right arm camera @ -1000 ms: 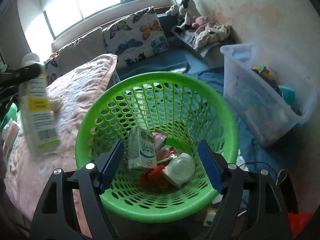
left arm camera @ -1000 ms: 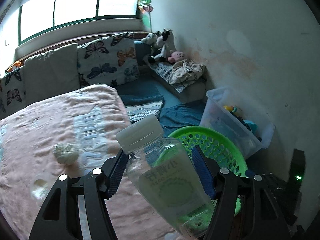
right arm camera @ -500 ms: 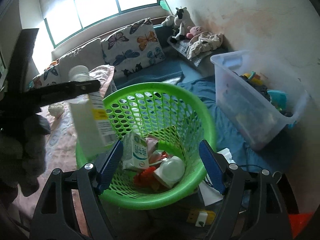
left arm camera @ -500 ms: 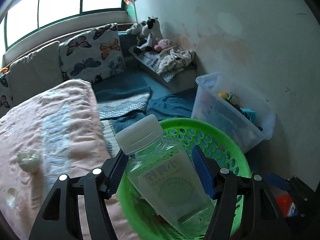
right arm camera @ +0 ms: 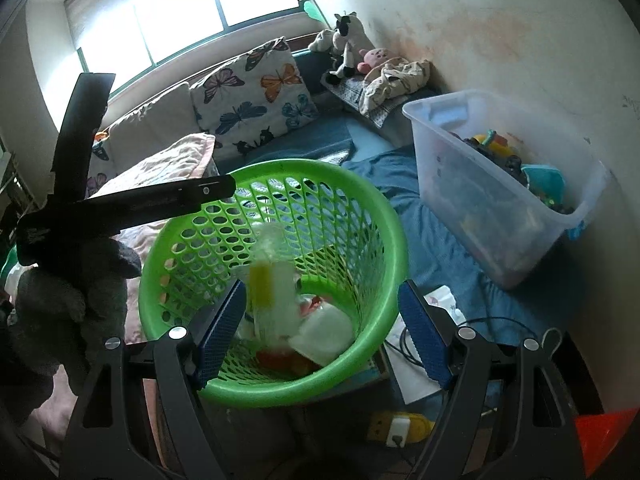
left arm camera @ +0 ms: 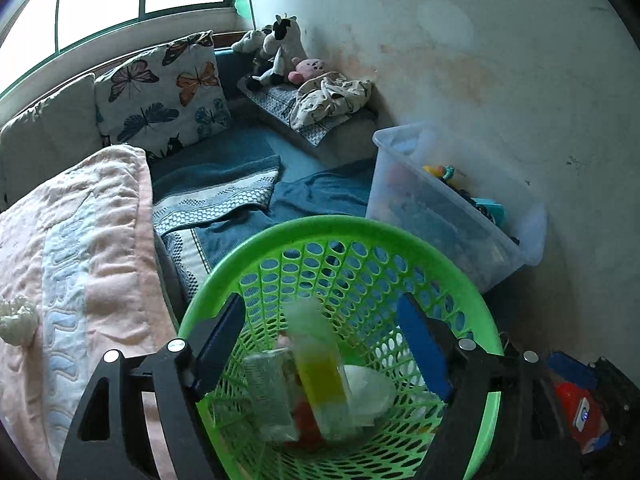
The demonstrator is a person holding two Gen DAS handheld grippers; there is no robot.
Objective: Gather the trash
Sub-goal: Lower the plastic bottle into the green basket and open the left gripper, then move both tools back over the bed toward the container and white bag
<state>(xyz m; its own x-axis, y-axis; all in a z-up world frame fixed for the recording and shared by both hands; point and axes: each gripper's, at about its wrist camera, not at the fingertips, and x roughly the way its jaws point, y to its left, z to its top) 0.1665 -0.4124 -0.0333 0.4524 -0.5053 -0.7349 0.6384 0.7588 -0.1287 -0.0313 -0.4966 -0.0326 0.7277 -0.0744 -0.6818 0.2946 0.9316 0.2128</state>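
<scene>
one green plastic basket, round and pierced all over with oval holes, is the landmark. inside it a clear plastic bottle with a yellow-green label shows blurred, upright among the other trash at the bottom: one pale carton, one white rounded container and something red beneath them. two grippers are in view. the left gripper hangs over the basket with its jaws opening; the bottle shows between and below its blue ribbed pads, which do not touch it. the right gripper points into the basket too, jaws standing wide, nothing gripped. a grey-gloved hand beside the basket holds the left tool. just beyond the basket stands one clear rectangular plastic bin with toys in it. one quilted pink blanket lies on the basket's other side, and one butterfly-print cushion leans well behind it.
</scene>
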